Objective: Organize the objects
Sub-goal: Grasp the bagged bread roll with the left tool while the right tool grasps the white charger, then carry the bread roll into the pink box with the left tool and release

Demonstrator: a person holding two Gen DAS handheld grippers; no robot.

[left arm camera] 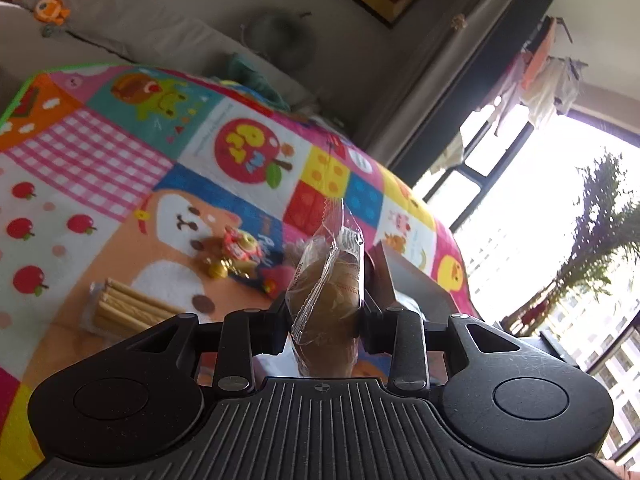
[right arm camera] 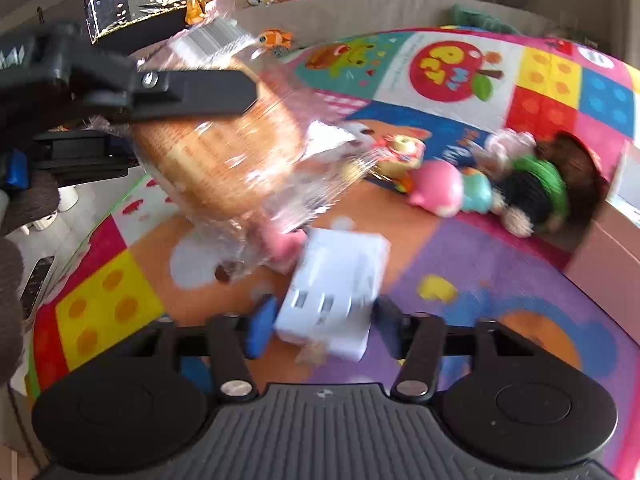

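Wrapped pastry [left arm camera: 328,292], a brown cake in clear crinkled plastic, stands upright between the fingers of the left gripper [left arm camera: 325,312], pinched on both flat sides with its sealed top edge rising well above the fingertips; the left fingers stand narrow, clamped on the packet and holding it clear of the colourful play mat [left arm camera: 120,168]. In the right wrist view the same pastry hangs high at the left, one black finger [right arm camera: 200,90] of the left gripper lying across its upper part. Lower down, a white box [right arm camera: 332,292] sits between the blue-padded fingers [right arm camera: 260,326] of the right gripper [right arm camera: 320,328]; the pads stand just beside its two sides, but the blur hides whether they press on it, so I cannot tell if the box is gripped. Beyond the box, on the mat, lie a pink and teal toy [right arm camera: 448,188] and a doll with green and black hair [right arm camera: 532,192]. In the left wrist view a pack of pale biscuit sticks [left arm camera: 128,304] lies on the mat, left of the pastry.
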